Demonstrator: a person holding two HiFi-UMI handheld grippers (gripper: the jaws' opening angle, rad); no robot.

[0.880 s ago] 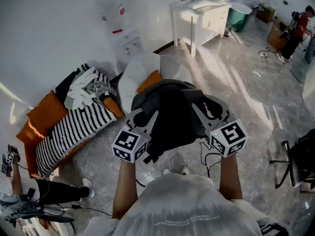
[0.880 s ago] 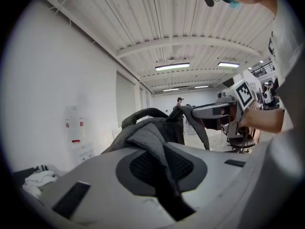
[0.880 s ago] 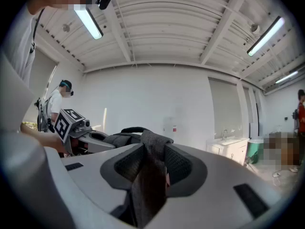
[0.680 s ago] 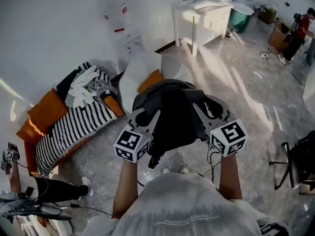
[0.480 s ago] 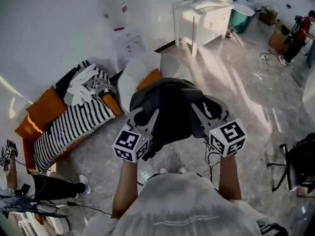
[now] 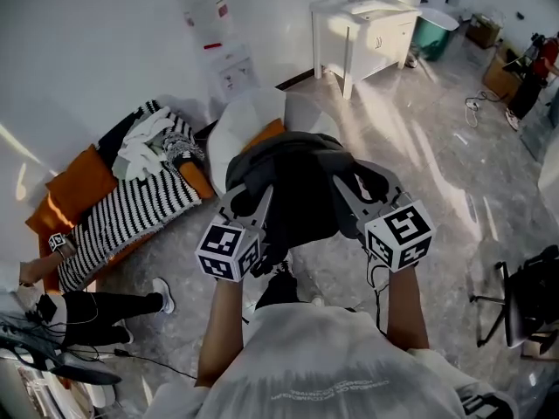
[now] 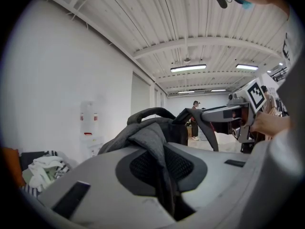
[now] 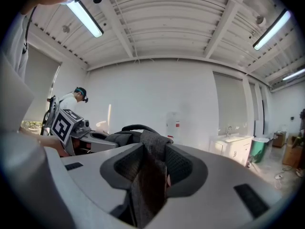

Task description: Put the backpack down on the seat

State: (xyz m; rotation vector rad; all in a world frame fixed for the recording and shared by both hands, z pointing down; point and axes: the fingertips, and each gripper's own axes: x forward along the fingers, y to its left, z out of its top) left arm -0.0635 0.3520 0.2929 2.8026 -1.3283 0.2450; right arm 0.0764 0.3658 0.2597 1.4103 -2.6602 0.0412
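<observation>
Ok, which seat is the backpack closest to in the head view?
The white rounded chair with an orange cushion, directly beyond the backpack. The striped couch lies off to the left, the black office chair far right.

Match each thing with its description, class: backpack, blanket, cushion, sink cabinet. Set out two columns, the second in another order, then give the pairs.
Things
1. backpack
2. blanket
3. cushion
4. sink cabinet

Descriptions
A. white, by the far wall
B. orange, on the white chair
C. dark, held up by the left gripper and the right gripper
D. black-and-white striped, at the left of the head view

Pairs: 1-C, 2-D, 3-B, 4-A
</observation>
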